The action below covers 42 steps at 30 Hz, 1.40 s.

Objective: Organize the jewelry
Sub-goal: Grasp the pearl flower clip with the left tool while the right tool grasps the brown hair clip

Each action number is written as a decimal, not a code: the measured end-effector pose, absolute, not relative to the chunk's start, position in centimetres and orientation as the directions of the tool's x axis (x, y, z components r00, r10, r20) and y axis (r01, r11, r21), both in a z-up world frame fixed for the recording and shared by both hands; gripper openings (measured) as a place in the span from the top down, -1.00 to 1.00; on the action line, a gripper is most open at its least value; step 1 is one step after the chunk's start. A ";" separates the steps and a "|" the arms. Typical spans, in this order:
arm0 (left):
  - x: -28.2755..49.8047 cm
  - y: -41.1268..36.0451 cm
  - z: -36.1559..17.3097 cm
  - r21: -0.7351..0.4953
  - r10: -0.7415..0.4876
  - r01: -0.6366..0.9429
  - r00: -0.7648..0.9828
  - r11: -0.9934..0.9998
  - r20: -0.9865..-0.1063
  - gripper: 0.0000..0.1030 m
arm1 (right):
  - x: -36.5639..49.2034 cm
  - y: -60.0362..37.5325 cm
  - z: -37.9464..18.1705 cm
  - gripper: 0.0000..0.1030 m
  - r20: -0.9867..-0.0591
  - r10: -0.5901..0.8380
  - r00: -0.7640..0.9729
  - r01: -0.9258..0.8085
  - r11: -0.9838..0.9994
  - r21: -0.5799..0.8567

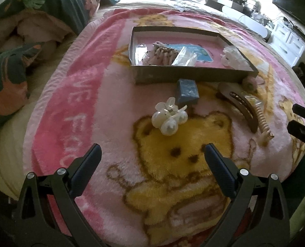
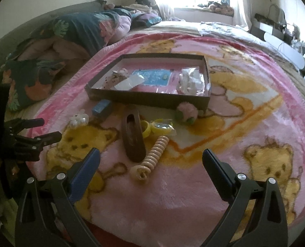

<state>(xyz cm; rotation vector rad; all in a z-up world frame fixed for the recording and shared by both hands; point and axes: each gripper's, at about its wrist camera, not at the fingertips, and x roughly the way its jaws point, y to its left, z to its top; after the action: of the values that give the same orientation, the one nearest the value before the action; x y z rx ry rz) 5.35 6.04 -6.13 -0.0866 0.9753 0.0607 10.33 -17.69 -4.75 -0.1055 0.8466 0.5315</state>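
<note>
Both the left hand-held gripper [image 1: 152, 160] and the right hand-held gripper [image 2: 151, 161] hover wide and empty over the bed's pink blanket [image 1: 115, 107], with the loose pieces lying just in front of the shallow box [image 1: 193, 75]. The pearl hair clip [image 1: 170, 116] sits nearest the left one; I would judge it best pinched across its body, then lifted over the box wall. The blue block [image 1: 187, 91], brown barrette [image 2: 132, 138] and spiral hair tie [image 2: 154, 152] crowd close by, so a careless approach could knock them.

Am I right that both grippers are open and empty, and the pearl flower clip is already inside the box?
Not quite. Both grippers are open and empty, but the pearl flower clip lies on the blanket in front of the box, not inside it, as the left wrist view shows.
</note>
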 end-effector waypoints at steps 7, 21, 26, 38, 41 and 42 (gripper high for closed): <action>7.3 5.6 -7.4 -0.094 -0.045 -0.064 0.540 0.994 -0.841 -0.35 | 12.1 -14.9 -5.9 -0.41 -0.762 0.424 0.488 -0.561 0.822 0.098; 10.3 5.8 -8.8 -0.129 -0.076 -0.067 0.520 0.989 -0.851 -0.10 | 14.5 -11.6 -8.7 0.37 -0.790 0.392 0.472 -0.604 0.796 0.035; 10.9 6.0 -9.1 -0.138 -0.083 -0.069 0.518 0.988 -0.851 -0.01 | 14.4 -12.3 -8.0 0.38 -0.773 0.425 0.470 -0.598 0.798 0.075; 10.5 5.2 -7.6 -0.165 -0.131 -0.016 0.539 0.986 -0.832 0.24 | 13.1 -15.6 -4.5 0.38 -0.712 0.476 0.516 -0.546 0.823 0.154; 10.1 4.5 -6.0 -0.150 -0.132 0.016 0.567 0.989 -0.813 0.24 | 12.8 -16.7 -3.6 0.38 -0.702 0.442 0.559 -0.512 0.850 0.128; 10.1 4.4 -5.6 -0.152 -0.137 0.021 0.573 0.988 -0.808 0.24 | 12.8 -17.1 -3.3 0.38 -0.696 0.436 0.570 -0.501 0.856 0.126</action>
<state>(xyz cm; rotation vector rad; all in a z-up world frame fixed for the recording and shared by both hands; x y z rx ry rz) 10.12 4.41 -5.62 -0.1306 0.9568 -0.0927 12.79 -17.14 -3.26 -0.0889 0.7915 0.5505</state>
